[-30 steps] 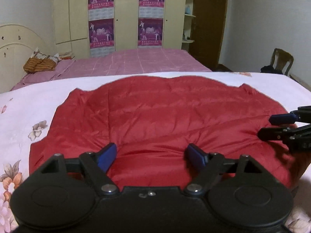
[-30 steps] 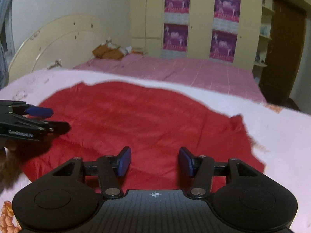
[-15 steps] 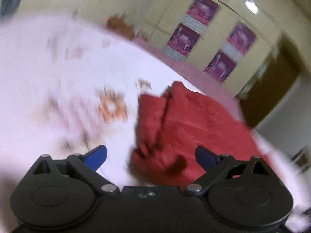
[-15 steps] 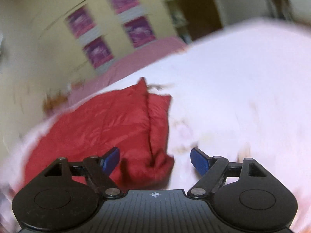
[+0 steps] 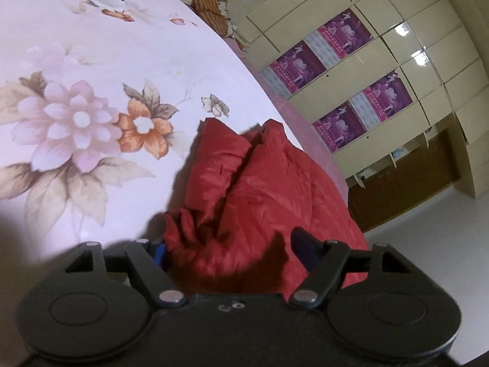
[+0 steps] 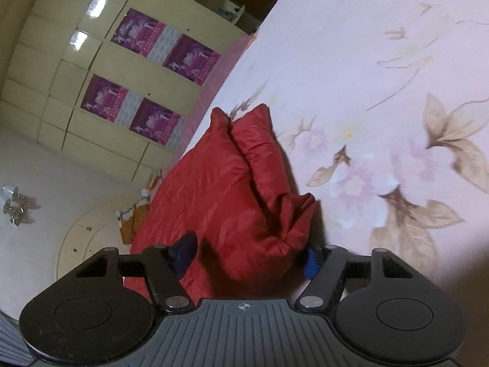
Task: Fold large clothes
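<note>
A red puffer jacket lies on the floral sheet, seen end-on in both views. In the left wrist view my left gripper is open, its fingers straddling the crumpled left corner of the jacket. In the right wrist view the jacket shows its right side, and my right gripper is open, its fingers straddling the bunched right corner. Neither pair of pads is closed on the fabric. Each view is rolled sideways.
The white floral bedsheet spreads to the left of the jacket and, in the right wrist view, to its right. A pink bed, a cream wardrobe with purple posters and a headboard stand behind.
Both grippers swung out from the jacket's middle to its opposite ends and rolled sideways. Each now has a jacket corner between its open fingers.
</note>
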`<action>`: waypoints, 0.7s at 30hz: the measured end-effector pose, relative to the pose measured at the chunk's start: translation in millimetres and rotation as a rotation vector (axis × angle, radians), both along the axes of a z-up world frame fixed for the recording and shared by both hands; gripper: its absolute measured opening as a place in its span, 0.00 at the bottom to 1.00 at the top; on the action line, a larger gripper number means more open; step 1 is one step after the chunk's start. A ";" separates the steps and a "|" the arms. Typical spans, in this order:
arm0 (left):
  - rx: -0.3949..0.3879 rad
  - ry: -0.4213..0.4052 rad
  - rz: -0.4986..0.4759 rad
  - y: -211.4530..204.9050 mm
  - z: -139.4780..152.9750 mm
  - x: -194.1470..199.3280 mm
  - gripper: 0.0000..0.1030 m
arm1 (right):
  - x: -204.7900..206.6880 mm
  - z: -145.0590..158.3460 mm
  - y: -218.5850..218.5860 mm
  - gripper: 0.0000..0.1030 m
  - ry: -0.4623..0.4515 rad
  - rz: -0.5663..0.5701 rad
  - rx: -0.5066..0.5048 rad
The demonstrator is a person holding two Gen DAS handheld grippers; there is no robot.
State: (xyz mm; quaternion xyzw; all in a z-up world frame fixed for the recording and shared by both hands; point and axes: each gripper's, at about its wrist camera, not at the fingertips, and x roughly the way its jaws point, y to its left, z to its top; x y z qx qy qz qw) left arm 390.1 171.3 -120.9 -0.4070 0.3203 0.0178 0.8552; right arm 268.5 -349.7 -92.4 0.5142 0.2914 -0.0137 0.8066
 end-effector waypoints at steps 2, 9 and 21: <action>0.005 -0.002 -0.001 -0.9 -0.2 6.2 0.70 | 8.3 -0.7 1.3 0.66 -0.002 0.010 -0.013; 0.064 0.009 -0.017 -6.5 3.5 24.2 0.58 | 29.9 -6.1 1.8 0.58 -0.007 0.022 -0.033; 0.142 0.039 -0.041 -15.6 12.1 32.7 0.27 | 40.5 -4.3 3.4 0.23 -0.002 0.079 -0.093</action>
